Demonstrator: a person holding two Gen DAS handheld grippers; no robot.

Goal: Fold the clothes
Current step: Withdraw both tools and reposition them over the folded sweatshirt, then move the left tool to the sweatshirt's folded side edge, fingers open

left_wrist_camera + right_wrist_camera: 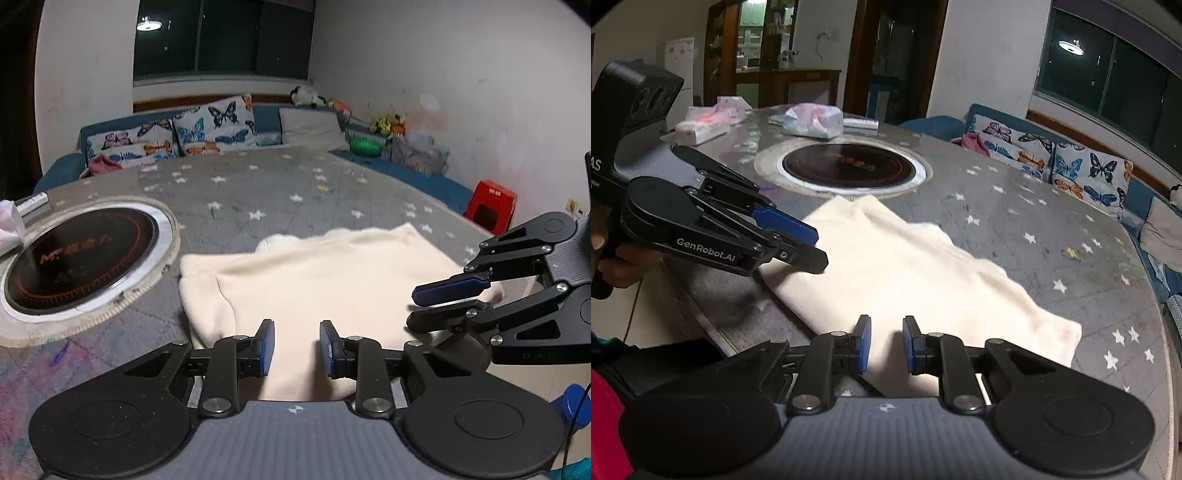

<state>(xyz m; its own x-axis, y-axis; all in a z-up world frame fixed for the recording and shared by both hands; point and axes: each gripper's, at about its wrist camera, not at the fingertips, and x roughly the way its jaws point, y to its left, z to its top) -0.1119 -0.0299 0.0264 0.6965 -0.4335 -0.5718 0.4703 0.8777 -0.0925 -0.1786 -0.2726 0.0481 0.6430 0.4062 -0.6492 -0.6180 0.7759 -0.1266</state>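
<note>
Two handheld grippers hover over a cream garment [325,273] spread flat at the near edge of a round tabletop [258,192] covered in a grey, star-printed cloth. The left gripper [296,345], blue pads spread with a clear gap between them, sits just above the garment's near edge and grips nothing. The right gripper [885,341] is likewise spread and empty above the opposite near corner of the fabric; seen from the left wrist camera, its fingers stand only narrowly apart. A hand [613,266] holds the left gripper's handle at the table's edge. Beyond the garment, a round black induction cooktop [849,167] is set into the centre of the tabletop. At the far edge lie soft tissue packs [814,120]; whether they are opened cannot be told. Butterfly-print cushions [207,127] line a blue sofa [421,173] behind, near a red plastic stool [491,206].
</note>
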